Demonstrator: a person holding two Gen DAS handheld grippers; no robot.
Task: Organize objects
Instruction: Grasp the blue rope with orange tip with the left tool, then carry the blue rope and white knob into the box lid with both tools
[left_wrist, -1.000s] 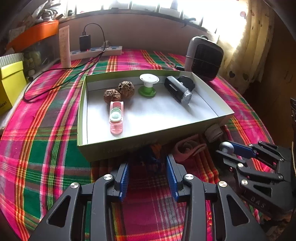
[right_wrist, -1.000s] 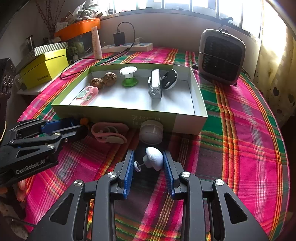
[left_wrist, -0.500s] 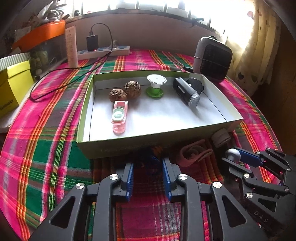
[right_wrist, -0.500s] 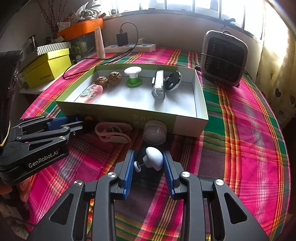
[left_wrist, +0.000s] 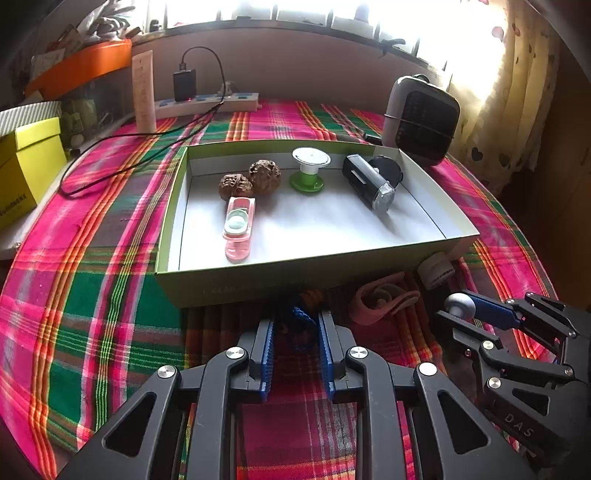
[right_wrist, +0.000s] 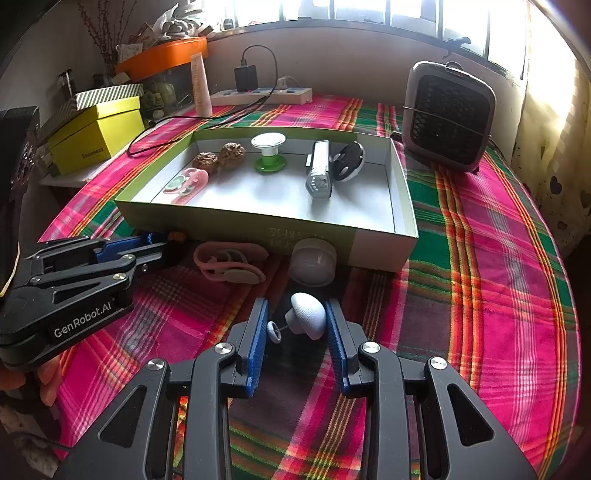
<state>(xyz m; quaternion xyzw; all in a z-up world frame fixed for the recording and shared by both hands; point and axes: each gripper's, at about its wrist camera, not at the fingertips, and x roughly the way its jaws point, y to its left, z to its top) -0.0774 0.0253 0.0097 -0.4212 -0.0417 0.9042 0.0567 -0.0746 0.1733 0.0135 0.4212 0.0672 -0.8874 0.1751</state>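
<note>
A shallow green-rimmed box (left_wrist: 173, 206) (right_wrist: 402, 199) holds two walnuts (left_wrist: 251, 179), a pink case (left_wrist: 238, 227), a green-and-white spool (left_wrist: 309, 170) and a black-and-silver light (left_wrist: 369, 182). My left gripper (left_wrist: 295, 325) is shut on a blue-and-orange cord (left_wrist: 301, 314) just in front of the box. My right gripper (right_wrist: 297, 323) is shut on a small white mushroom-shaped object (right_wrist: 308, 319), also in the left wrist view (left_wrist: 459, 304). A pink strap (right_wrist: 229, 264) and a white round puck (right_wrist: 313, 262) lie on the cloth by the box front.
The plaid cloth (right_wrist: 480, 258) covers a round table. A grey fan heater (right_wrist: 448, 114) stands back right. A power strip with charger (left_wrist: 207, 103) and cable, a tube (left_wrist: 144, 92) and a yellow box (right_wrist: 98, 134) are at the back left.
The left gripper's fingers have closed in on the blue-and-orange cord and risen a little. The right gripper stays shut on the white object, nearly still.
</note>
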